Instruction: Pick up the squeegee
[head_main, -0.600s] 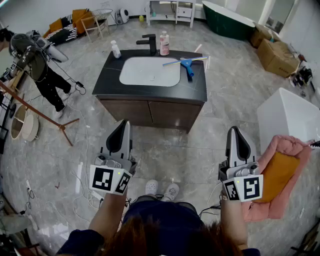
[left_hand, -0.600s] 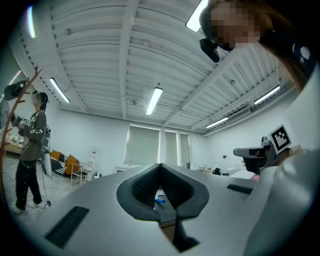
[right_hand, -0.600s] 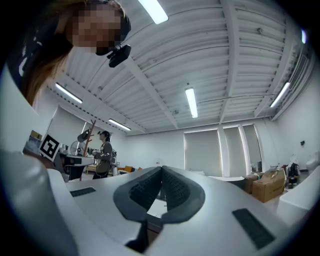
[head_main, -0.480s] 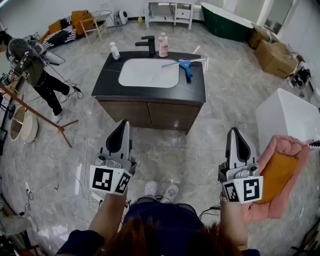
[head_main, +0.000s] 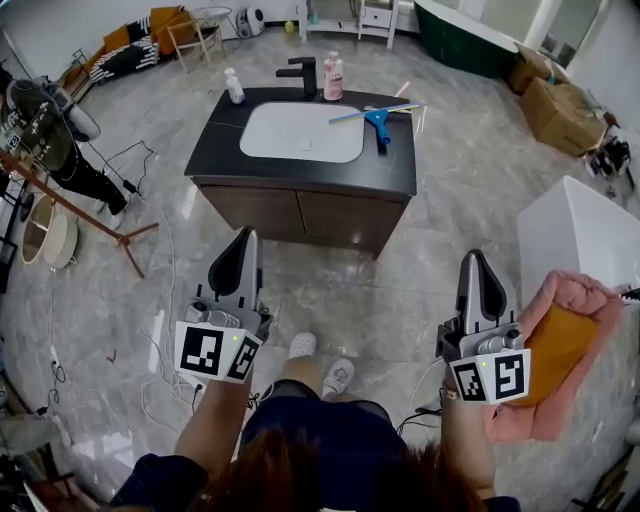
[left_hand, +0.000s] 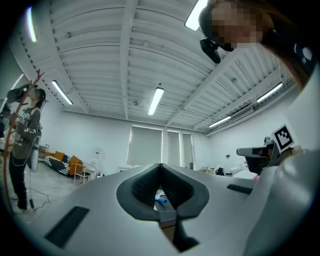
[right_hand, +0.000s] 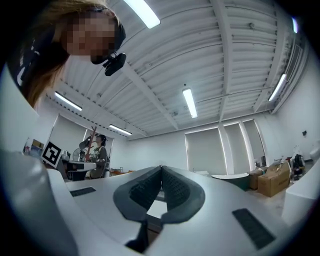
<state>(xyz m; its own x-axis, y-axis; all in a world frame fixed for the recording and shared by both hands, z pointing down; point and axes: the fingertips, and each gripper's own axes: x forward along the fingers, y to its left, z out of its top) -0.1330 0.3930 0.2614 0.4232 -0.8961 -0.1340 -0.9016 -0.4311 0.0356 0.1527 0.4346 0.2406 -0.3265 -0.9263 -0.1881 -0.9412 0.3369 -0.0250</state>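
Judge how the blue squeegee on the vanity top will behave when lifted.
The squeegee looks like thin plastic, so it is probably light and stiff. Its long blade crosses a short handle, so gripped by the handle it may twist. It lies flat on the dark countertop, so rolling seems unlikely.

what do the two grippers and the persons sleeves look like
Both match: the left gripper and right gripper have light grey bodies tapering to a point, with black ribbed jaw pads. Each carries a white cube printed with black square markers at its base. The person's sleeves are dark blue and short.
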